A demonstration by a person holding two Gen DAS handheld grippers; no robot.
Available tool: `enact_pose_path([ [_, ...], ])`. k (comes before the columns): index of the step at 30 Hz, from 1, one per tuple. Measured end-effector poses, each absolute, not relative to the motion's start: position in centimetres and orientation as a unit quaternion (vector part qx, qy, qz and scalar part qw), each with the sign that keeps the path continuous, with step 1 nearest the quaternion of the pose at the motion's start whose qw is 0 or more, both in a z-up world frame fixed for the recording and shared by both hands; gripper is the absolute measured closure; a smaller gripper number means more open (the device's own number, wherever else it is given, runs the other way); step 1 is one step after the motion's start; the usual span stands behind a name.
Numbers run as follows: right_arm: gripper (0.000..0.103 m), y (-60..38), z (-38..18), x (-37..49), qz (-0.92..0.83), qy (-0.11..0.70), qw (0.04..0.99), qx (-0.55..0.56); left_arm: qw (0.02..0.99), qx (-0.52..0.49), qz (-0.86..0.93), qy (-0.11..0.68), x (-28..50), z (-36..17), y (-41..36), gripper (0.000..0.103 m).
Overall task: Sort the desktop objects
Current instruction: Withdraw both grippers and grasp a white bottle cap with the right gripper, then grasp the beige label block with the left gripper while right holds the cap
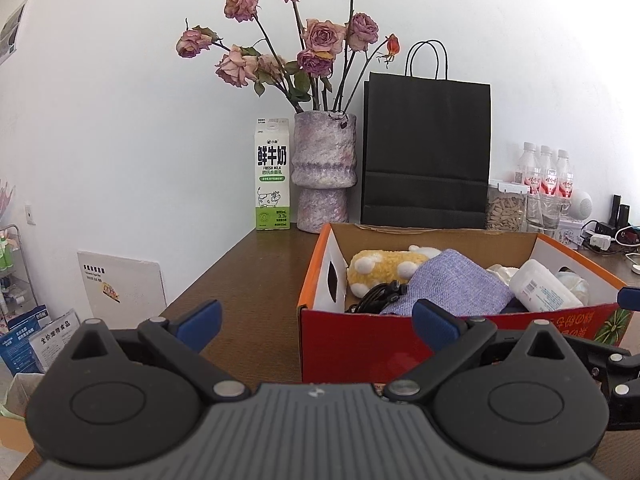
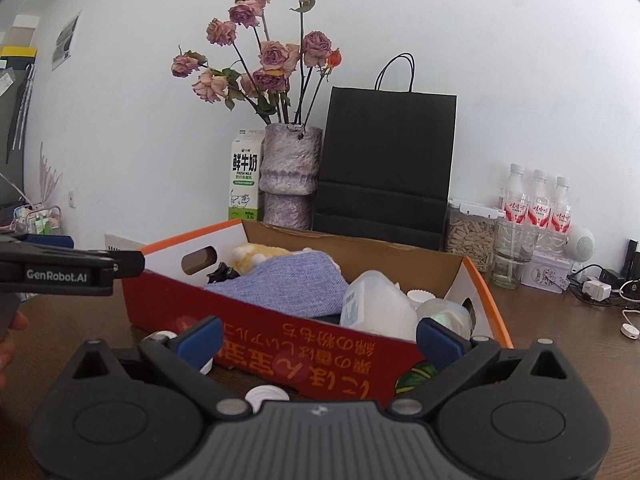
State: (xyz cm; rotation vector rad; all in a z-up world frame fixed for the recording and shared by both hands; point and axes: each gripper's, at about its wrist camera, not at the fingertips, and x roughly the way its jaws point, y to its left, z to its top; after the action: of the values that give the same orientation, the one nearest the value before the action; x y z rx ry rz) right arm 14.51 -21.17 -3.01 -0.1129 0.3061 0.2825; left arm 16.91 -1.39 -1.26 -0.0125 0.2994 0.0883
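A red and orange cardboard box (image 1: 360, 344) stands on the brown desk (image 1: 248, 280). It holds a yellow plush toy (image 1: 380, 268), a purple cloth (image 1: 452, 284), a black cable (image 1: 376, 300) and a white bottle (image 1: 544, 288). My left gripper (image 1: 316, 320) is open and empty in front of the box's left corner. My right gripper (image 2: 318, 340) is open and empty just before the box's front wall (image 2: 280, 340). The cloth (image 2: 288, 284), the white bottle (image 2: 376, 308) and the plush (image 2: 256, 256) show there too. A white cap (image 2: 266, 394) lies on the desk under the right gripper.
At the back stand a milk carton (image 1: 273, 176), a vase of dried roses (image 1: 324, 168), a black paper bag (image 1: 426, 156), a seed jar (image 1: 505, 206), water bottles (image 1: 546, 172) and chargers with cables (image 1: 604, 236). The left gripper's body (image 2: 60, 270) shows at the left of the right wrist view.
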Motion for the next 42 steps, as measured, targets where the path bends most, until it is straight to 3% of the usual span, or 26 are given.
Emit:
enact_pose_path([
  [11,0.0,-19.9,-3.8,13.3,0.138,0.216,0.965,-0.046,0.98,-0.011,0.052,0.19,16.7,-2.4,-0.5,0.0],
  [14,0.004,-19.5,-4.1,14.1,0.132,0.244,0.959,-0.051,0.978,-0.021,0.054,0.201,16.9,-2.5,-0.1,0.0],
  [23,0.046,-18.3,-5.3,17.5,0.133,0.306,0.942,-0.029,0.973,-0.03,0.049,0.224,17.4,-2.8,0.3,0.0],
  [25,0.075,-18.2,-5.5,17.8,0.132,0.313,0.94,-0.028,0.971,-0.029,0.044,0.231,17.5,-2.9,0.2,0.0],
  [38,0.076,-20.6,-5.1,17.0,0.132,0.298,0.946,0.008,0.963,0.002,-0.003,0.269,18.2,-3.5,-1.2,0.0],
  [42,0.076,-22.2,-5.0,16.8,0.118,0.295,0.948,0.018,0.96,0.025,-0.015,0.279,18.5,-3.7,-2.2,0.013],
])
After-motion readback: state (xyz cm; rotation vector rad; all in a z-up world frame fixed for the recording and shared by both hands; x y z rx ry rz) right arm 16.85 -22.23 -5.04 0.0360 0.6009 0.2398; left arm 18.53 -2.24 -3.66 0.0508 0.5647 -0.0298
